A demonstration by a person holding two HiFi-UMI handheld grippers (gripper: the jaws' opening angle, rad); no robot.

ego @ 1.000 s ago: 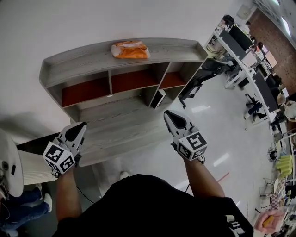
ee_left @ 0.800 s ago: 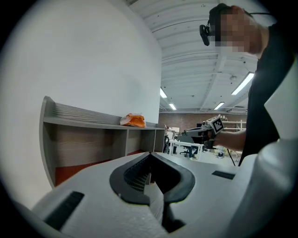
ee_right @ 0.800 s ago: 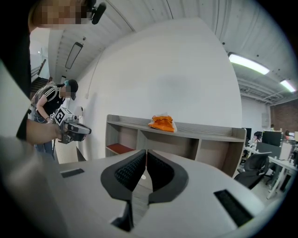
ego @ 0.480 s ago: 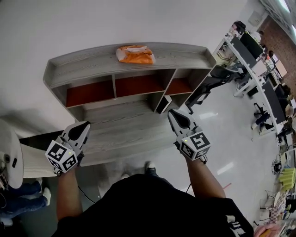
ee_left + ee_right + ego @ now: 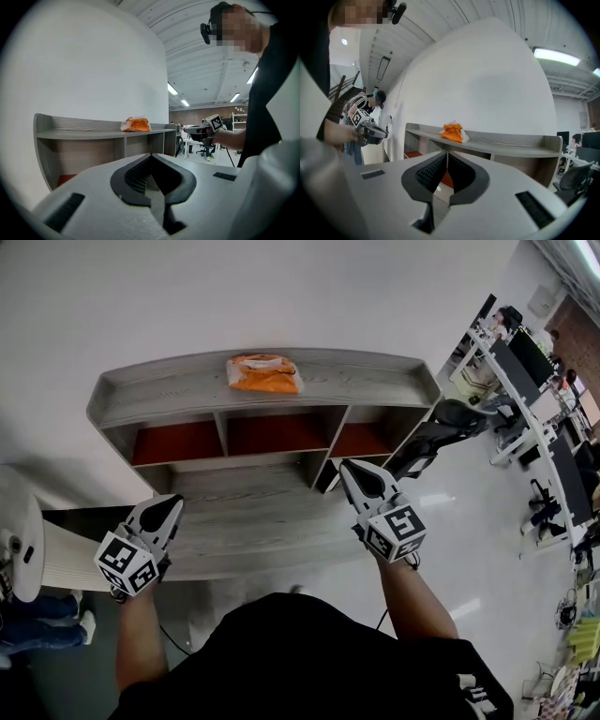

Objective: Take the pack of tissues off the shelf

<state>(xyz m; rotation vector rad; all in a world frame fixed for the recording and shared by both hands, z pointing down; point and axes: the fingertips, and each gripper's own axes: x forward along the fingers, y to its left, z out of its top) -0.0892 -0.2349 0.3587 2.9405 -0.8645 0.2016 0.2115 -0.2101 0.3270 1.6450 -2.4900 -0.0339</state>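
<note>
An orange and white pack of tissues (image 5: 264, 373) lies on the top board of a grey wooden shelf (image 5: 375, 366), a little left of its middle. It also shows as the pack (image 5: 136, 124) in the left gripper view and the pack (image 5: 453, 131) in the right gripper view. My left gripper (image 5: 174, 502) is held low at the left, well short of the shelf, jaws shut and empty. My right gripper (image 5: 345, 468) hangs in front of the shelf's right cubby, jaws shut with nothing between them.
The shelf has three red-backed cubbies (image 5: 271, 432) under the top board and a lower grey ledge (image 5: 253, 512). A white wall rises behind. A black office chair (image 5: 441, 427) and desks (image 5: 525, 381) stand to the right. A white rounded object (image 5: 19, 549) is at the far left.
The view has shifted so the shelf sits lower and more central. Both grippers stay shut and keep roughly the same place in front of the shelf.
</note>
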